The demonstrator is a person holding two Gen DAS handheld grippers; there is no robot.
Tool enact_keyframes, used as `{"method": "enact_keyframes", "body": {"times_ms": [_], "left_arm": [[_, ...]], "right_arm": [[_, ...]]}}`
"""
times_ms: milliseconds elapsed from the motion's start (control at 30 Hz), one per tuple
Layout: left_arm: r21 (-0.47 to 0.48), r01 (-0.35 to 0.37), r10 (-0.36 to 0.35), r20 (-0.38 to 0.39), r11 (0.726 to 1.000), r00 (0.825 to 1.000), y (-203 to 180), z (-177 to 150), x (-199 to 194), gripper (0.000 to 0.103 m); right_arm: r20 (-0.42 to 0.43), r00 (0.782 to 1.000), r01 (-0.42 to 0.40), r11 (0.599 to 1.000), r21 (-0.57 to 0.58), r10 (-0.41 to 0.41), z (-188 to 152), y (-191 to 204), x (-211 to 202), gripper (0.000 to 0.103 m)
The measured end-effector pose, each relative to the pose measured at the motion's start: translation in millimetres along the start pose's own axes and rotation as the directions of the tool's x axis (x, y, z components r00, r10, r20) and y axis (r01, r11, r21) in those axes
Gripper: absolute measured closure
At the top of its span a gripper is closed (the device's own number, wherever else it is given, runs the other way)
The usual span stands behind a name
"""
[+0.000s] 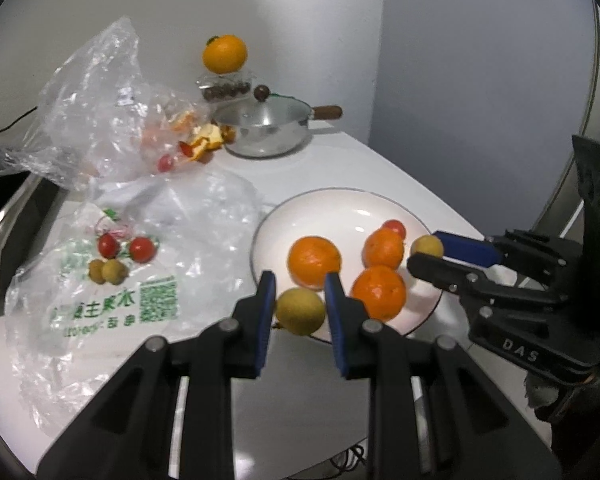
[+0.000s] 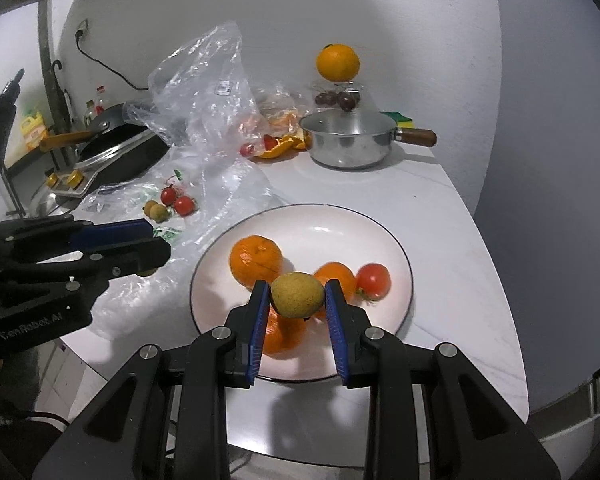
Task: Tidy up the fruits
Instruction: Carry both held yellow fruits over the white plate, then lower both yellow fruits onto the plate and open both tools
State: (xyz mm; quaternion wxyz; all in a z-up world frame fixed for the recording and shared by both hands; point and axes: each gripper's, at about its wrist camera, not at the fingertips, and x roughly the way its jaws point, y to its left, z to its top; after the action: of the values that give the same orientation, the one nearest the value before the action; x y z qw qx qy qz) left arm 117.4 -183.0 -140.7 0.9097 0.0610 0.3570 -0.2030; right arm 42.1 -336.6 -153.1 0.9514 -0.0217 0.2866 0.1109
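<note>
We have three oranges and a tomato on the plate. Both grippers, left and right, each clamp a longan over its 6 o'clock rim. Tomatoes and longans on the bag at 9 o'clock remain.

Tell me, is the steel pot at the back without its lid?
No. The steel pot has its lid on, with a dark knob on top.
</note>
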Motion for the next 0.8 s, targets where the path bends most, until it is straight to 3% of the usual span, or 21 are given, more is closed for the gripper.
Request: {"method": "enact_keyframes", "body": {"times_ms": [800], "left_arm": [[-0.018, 0.042, -0.043, -0.074, 0.999, 0.996, -14, 1, 38, 0.076]], "right_arm": [[-0.065, 0.998, -0.001, 1.000, 0.013, 0.002, -14, -20, 12, 0.073]]}}
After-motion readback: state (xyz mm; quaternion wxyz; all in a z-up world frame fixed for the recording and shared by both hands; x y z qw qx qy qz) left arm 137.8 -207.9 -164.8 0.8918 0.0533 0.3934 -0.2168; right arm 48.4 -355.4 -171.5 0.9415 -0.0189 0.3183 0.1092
